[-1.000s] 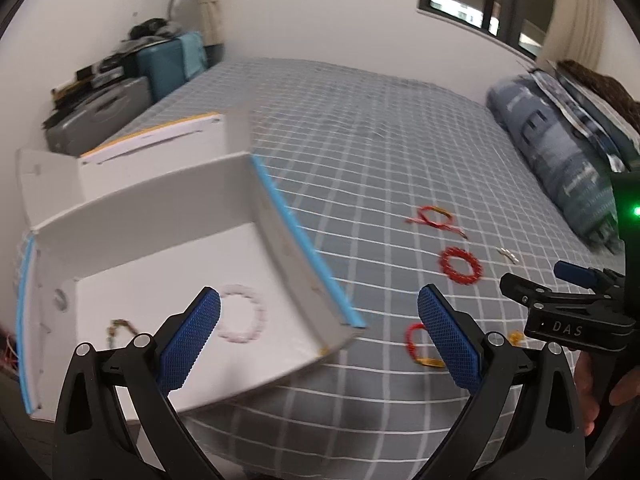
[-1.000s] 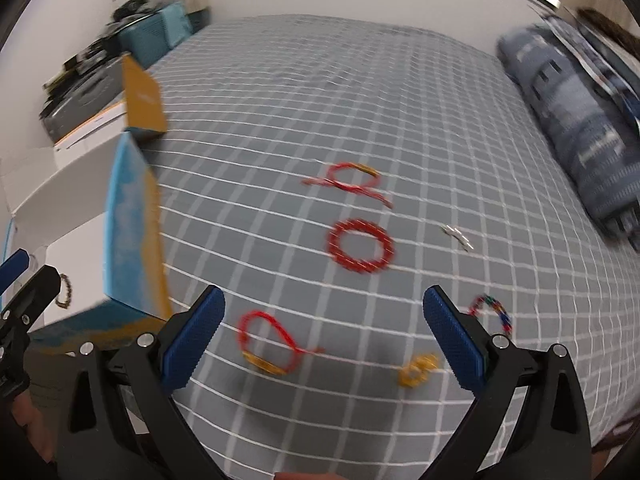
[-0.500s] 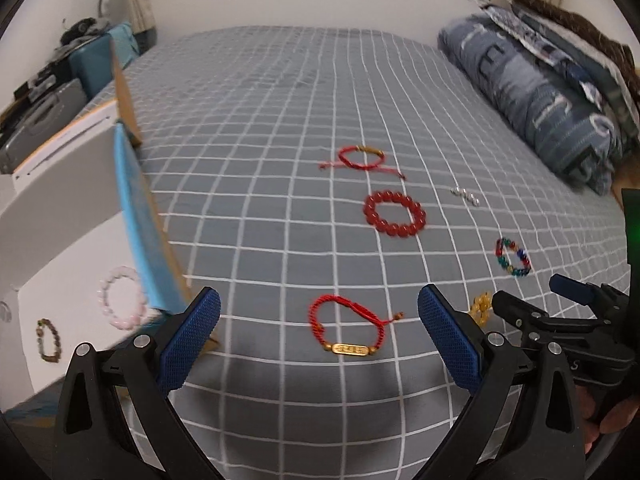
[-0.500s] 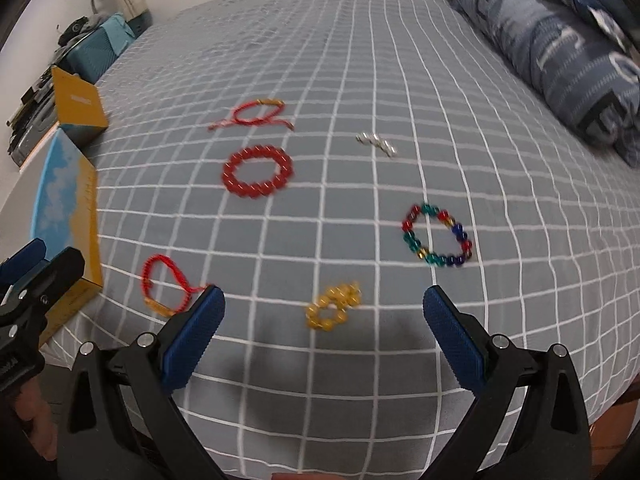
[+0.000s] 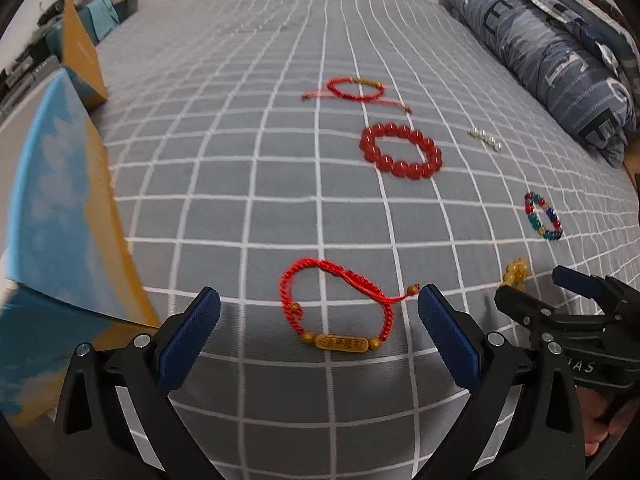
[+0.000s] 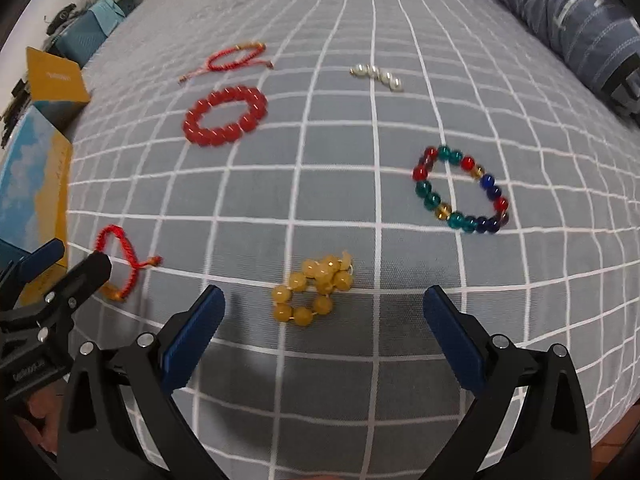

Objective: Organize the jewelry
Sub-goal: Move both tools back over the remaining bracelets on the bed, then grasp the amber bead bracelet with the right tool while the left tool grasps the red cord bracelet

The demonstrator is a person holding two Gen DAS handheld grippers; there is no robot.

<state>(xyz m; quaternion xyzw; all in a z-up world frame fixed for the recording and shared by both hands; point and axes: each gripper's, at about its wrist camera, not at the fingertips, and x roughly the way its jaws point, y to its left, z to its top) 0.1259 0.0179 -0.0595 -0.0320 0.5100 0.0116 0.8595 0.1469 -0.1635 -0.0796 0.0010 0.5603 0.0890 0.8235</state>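
Note:
Several bracelets lie on the grey checked bedspread. My left gripper (image 5: pixel 320 328) is open, with a red cord bracelet with a gold plate (image 5: pixel 336 308) between its fingers. My right gripper (image 6: pixel 324 324) is open, just short of a yellow bead bracelet (image 6: pixel 316 288). A red bead bracelet (image 5: pixel 400 150), a thin red cord bracelet (image 5: pixel 354 90), a small pearl piece (image 6: pixel 376 76) and a multicolour bead bracelet (image 6: pixel 460 190) lie farther off. The blue and yellow box (image 5: pixel 60 216) stands at the left; its inside is hidden.
A folded blue quilt (image 5: pixel 560 60) lies along the bed's right side. A suitcase and clutter (image 6: pixel 92 24) stand beyond the far left corner. The bed's near edge runs just under both grippers.
Both grippers have swung right, away from the open box, and come down close to the bedspread. The left now frames the red cord bracelet, the right the yellow one.

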